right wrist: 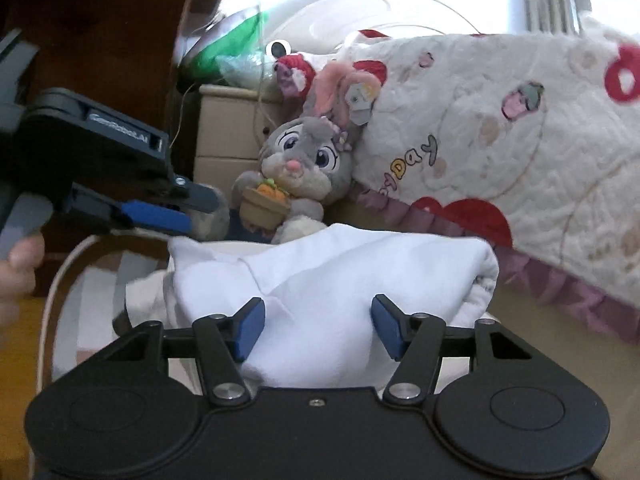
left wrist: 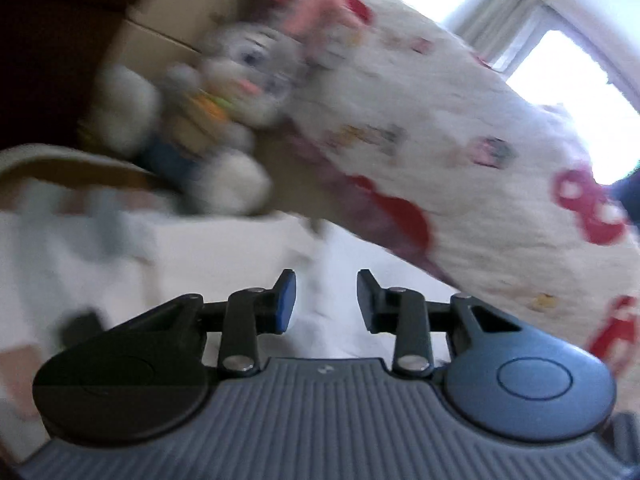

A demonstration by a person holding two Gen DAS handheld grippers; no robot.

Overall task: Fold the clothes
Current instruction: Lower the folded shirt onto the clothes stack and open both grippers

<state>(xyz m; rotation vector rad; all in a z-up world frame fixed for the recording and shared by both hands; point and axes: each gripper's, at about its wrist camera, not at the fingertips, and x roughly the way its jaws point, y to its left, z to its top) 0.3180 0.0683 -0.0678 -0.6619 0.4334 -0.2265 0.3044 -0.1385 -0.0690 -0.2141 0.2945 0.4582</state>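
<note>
A white garment [right wrist: 332,280] lies bunched in a folded heap on the bed, straight ahead in the right wrist view. My right gripper [right wrist: 318,328] stands open over its near edge, one blue pad on each side, and neither pad presses the cloth. My left gripper [right wrist: 202,216] reaches in from the left just above the garment's far left corner, and a hand [right wrist: 16,264] holds it. In the blurred left wrist view the left gripper [left wrist: 326,300] shows a clear gap between its pads, with white cloth [left wrist: 320,264] below them.
A grey plush rabbit [right wrist: 300,160] with a carrot basket sits behind the garment. A white quilt [right wrist: 500,140] with red prints is piled at the right. Beige boxes [right wrist: 228,120] and dark wooden furniture [right wrist: 120,40] stand at the back left. A white cable [right wrist: 52,292] curves along the left.
</note>
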